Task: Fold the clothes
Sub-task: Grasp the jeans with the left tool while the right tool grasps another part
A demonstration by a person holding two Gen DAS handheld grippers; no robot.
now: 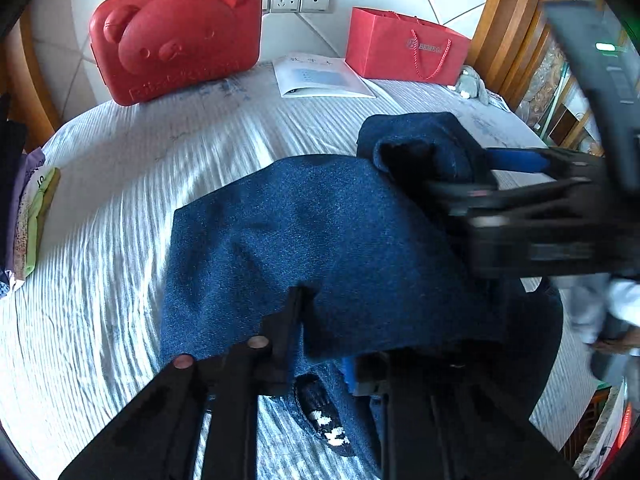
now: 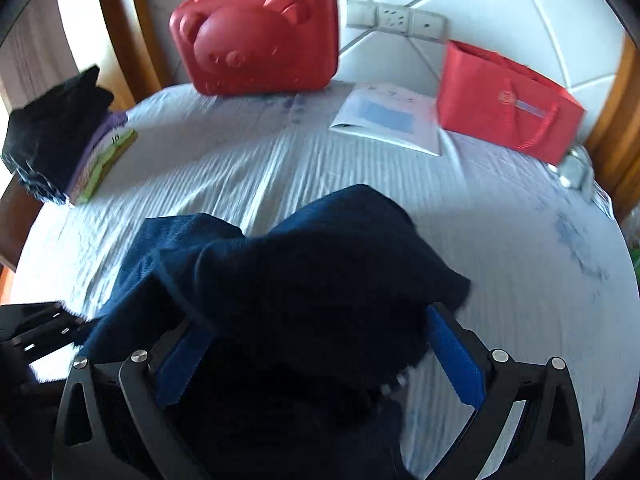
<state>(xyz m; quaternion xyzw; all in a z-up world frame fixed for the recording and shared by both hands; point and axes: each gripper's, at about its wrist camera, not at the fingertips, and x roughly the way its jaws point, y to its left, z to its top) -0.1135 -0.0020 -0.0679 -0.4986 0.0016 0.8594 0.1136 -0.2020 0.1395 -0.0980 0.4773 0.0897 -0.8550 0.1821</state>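
A dark blue knit garment point(image 1: 304, 232) lies bunched on the pale striped bed sheet point(image 1: 120, 184); a white pattern shows near its lower edge. My left gripper point(image 1: 320, 320) has its fingers buried in the cloth, the right finger mostly hidden. My right gripper point(image 2: 316, 320) stands open with wide-set blue pads point(image 2: 456, 360), and the garment point(image 2: 304, 264) is draped over and between them. The right gripper also shows in the left wrist view point(image 1: 444, 176), pushed into a raised fold at the garment's far right.
A red bear-face case point(image 1: 176, 32) and a red paper bag point(image 1: 404, 48) stand against the headboard, with a white booklet point(image 1: 320, 78) between them. A stack of folded clothes point(image 2: 60, 136) sits at the bed's left edge. A small grey plush point(image 1: 472, 84) lies far right.
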